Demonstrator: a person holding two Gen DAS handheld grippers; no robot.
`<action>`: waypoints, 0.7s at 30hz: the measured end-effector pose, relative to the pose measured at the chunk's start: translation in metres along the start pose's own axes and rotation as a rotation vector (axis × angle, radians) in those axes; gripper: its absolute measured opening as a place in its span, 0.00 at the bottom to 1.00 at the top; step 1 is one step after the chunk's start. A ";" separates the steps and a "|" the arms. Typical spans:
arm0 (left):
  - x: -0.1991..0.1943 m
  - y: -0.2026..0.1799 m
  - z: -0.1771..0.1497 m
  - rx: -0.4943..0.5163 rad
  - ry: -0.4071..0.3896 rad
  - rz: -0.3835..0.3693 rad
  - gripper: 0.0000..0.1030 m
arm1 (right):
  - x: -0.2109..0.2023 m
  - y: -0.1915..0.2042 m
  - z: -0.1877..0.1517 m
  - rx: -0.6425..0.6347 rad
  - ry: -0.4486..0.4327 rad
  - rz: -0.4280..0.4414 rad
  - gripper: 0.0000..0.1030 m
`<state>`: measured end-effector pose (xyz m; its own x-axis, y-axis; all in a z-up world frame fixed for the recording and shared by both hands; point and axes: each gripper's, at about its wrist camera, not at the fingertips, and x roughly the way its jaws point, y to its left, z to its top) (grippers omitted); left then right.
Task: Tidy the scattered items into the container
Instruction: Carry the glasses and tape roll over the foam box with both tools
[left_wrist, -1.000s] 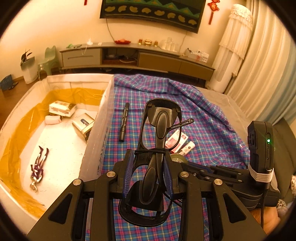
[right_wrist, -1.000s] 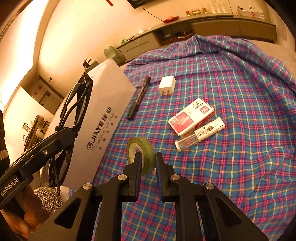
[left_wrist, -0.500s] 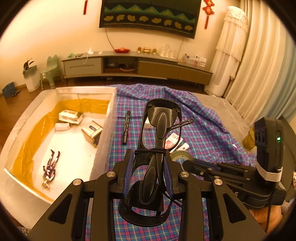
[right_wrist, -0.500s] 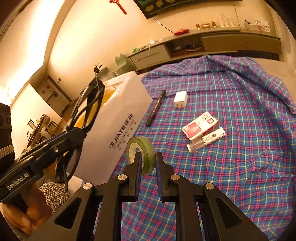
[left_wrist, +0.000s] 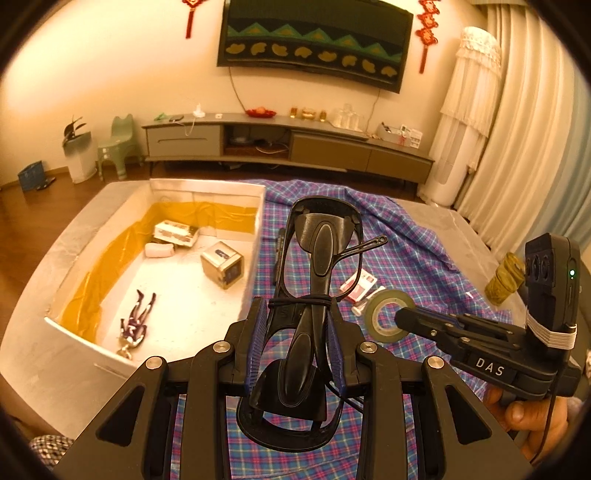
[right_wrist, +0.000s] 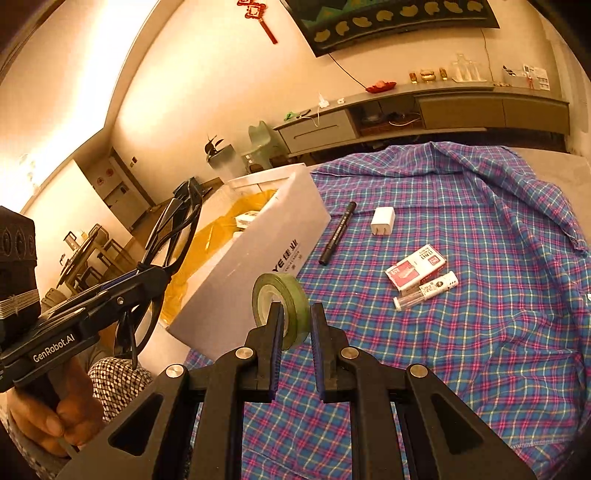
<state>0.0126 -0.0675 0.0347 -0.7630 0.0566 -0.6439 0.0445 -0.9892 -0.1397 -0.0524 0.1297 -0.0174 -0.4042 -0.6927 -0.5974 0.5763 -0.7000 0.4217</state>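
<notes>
With the left gripper (left_wrist: 295, 339) jaws pinching folded black glasses (left_wrist: 314, 280) and the right gripper (right_wrist: 295, 332) jaws pinching a green tape roll (right_wrist: 282, 306) only at its lower rim, the roll could have swung loose before the white box (right_wrist: 258, 266) left of the jaws.

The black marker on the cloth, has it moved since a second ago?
No. The marker lies at the same slant between the box and the white charger; only the camera rose.

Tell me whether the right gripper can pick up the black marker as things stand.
Probably not yet. The right gripper is shut on the roll of tape, so its jaws are full. The marker lies uncovered on the checked cloth beside the box.
</notes>
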 end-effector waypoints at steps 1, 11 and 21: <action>-0.002 0.002 -0.001 -0.003 -0.003 0.001 0.31 | -0.001 0.002 0.000 -0.003 -0.002 0.003 0.15; -0.020 0.043 0.000 -0.081 -0.038 0.012 0.31 | -0.007 0.039 0.002 -0.065 -0.019 0.025 0.15; -0.015 0.082 0.013 -0.174 -0.064 -0.008 0.31 | -0.003 0.062 0.017 -0.102 -0.023 0.022 0.15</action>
<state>0.0193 -0.1511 0.0428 -0.8030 0.0502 -0.5939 0.1450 -0.9500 -0.2764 -0.0276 0.0856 0.0218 -0.4066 -0.7121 -0.5723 0.6537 -0.6644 0.3623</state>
